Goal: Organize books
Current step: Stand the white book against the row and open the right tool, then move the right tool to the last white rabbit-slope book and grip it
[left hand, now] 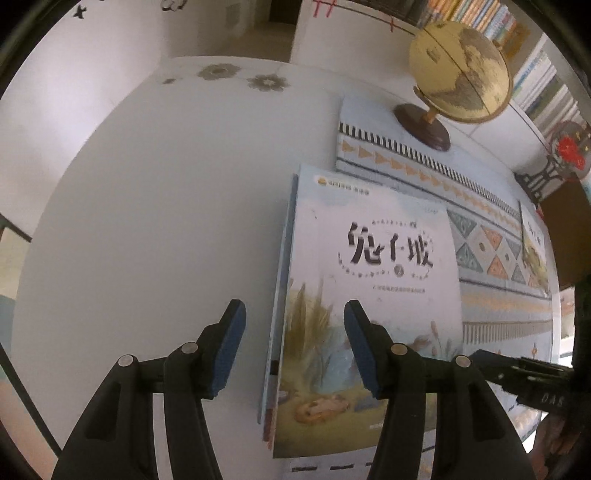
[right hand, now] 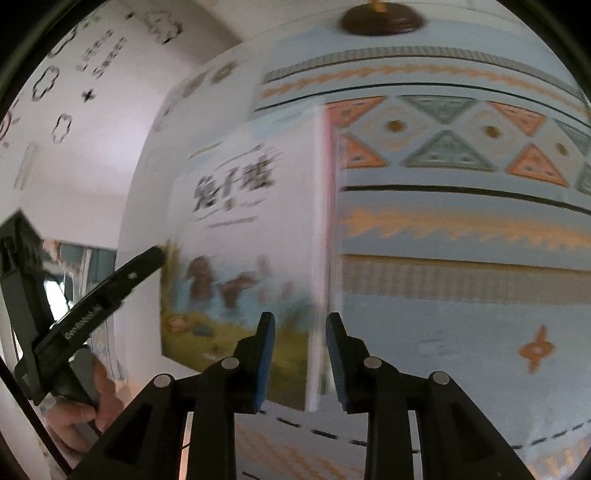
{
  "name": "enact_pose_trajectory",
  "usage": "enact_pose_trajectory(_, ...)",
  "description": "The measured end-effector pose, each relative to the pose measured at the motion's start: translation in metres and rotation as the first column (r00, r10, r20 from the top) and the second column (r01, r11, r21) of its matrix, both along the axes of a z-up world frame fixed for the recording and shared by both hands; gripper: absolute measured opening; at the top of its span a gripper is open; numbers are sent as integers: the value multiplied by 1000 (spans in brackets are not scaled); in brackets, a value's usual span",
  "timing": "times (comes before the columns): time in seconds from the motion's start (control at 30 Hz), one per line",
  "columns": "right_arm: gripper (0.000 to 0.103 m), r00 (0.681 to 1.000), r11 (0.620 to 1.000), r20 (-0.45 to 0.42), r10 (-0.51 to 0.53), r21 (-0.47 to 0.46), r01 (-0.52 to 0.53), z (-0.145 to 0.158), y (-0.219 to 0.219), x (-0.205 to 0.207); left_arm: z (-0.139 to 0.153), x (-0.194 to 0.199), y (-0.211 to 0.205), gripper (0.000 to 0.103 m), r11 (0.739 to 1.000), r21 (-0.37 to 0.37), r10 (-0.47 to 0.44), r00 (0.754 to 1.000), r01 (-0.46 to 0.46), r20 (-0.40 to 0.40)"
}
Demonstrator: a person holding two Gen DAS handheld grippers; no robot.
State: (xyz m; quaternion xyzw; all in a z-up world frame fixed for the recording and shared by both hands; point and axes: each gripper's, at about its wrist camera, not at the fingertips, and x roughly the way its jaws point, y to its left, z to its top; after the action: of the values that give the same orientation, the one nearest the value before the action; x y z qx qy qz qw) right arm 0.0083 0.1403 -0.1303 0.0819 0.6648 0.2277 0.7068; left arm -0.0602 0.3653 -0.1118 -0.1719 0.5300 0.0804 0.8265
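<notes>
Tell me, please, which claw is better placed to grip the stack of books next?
Probably the right claw: the edge of the book stack stands between its open fingers. The left claw straddles the other edge more loosely.

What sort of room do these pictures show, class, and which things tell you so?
Probably a child's study or reading room at home: packed bookshelves behind a white table, a desk globe on a patterned mat, picture books and playful wall stickers.

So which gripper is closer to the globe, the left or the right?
Left, judging from its own view: the globe stands beyond the left gripper, past the books. The right gripper sees only its base, far off.
</notes>
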Motion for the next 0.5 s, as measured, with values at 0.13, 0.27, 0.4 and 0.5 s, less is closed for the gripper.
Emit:
enact_pose_trajectory(0.13,28,994,994,-45,-102,43,104,-6,-54,13,19,13,-14,53,1000,17,-1,1000,0,31)
enact_pose_trajectory(0.27,28,975,963,-56,-216,151,222,-4,-119,26,36,44,-54,56,997,57,-58,997,55,47)
enact_pose_trajectory(0.4,28,955,924,16,-296,259,282,13,-185,36,50,92,-120,56,982,55,-184,981,181,56)
enact_pose_trajectory(0.5,28,920,882,69,-385,322,345,24,-245,45,52,125,-173,56,963,49,-269,962,266,51)
